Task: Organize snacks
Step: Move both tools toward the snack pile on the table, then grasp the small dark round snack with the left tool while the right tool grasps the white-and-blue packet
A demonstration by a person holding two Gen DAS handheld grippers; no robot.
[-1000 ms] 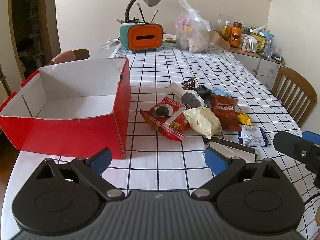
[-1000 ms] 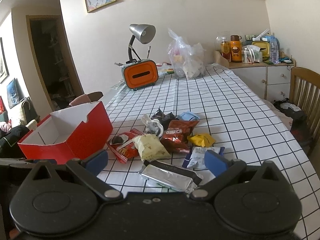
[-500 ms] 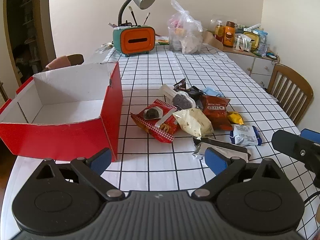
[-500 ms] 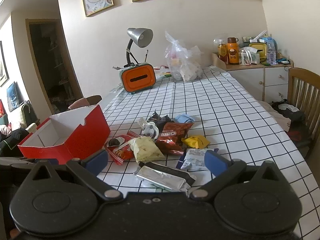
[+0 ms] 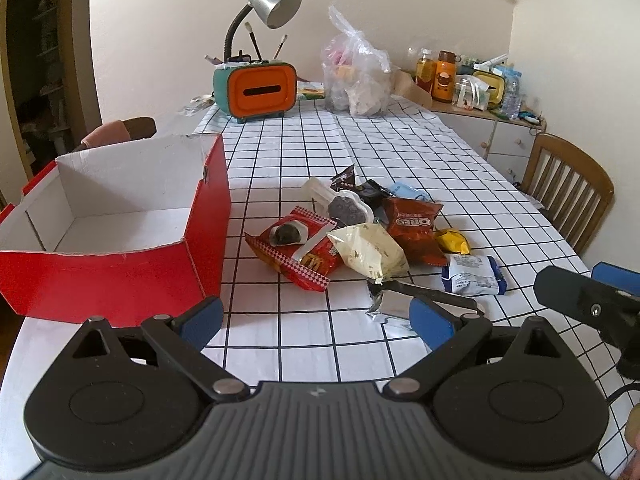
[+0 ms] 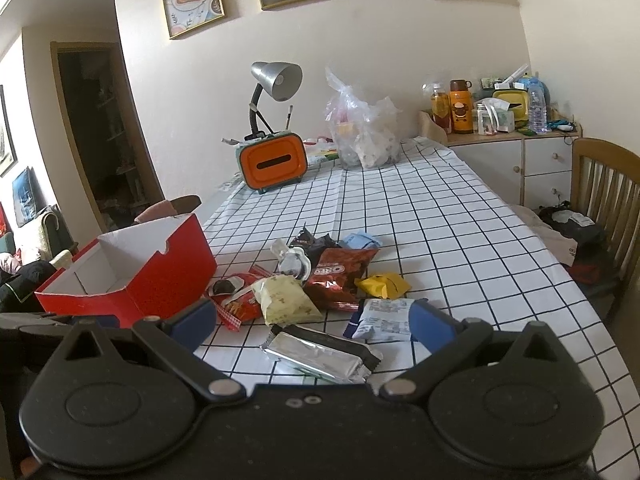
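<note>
A pile of snack packets lies mid-table: a red checked packet (image 5: 298,248), a cream bag (image 5: 368,252), a red Oreo bag (image 5: 416,228), a yellow wrapper (image 5: 454,240), a blue-white packet (image 5: 474,276) and a silver foil bar (image 6: 316,354). An empty red box (image 5: 112,216) with a white inside stands to their left. My left gripper (image 5: 316,320) hovers open above the table's near edge, nothing between its blue pads. My right gripper (image 6: 312,318) is open too, the foil bar on the table just beyond it. Part of the right gripper (image 5: 588,304) shows at the left wrist view's right edge.
An orange and teal tissue box (image 5: 256,90) with a grey desk lamp (image 5: 272,0) and a clear plastic bag (image 5: 356,80) stand at the far end. A wooden chair (image 5: 568,188) is at the right, a cabinet (image 6: 516,160) with bottles behind it.
Both grippers have pulled back and risen a little, so the snacks and red box sit slightly farther away in view. Nothing was taken hold of; both stay open.
</note>
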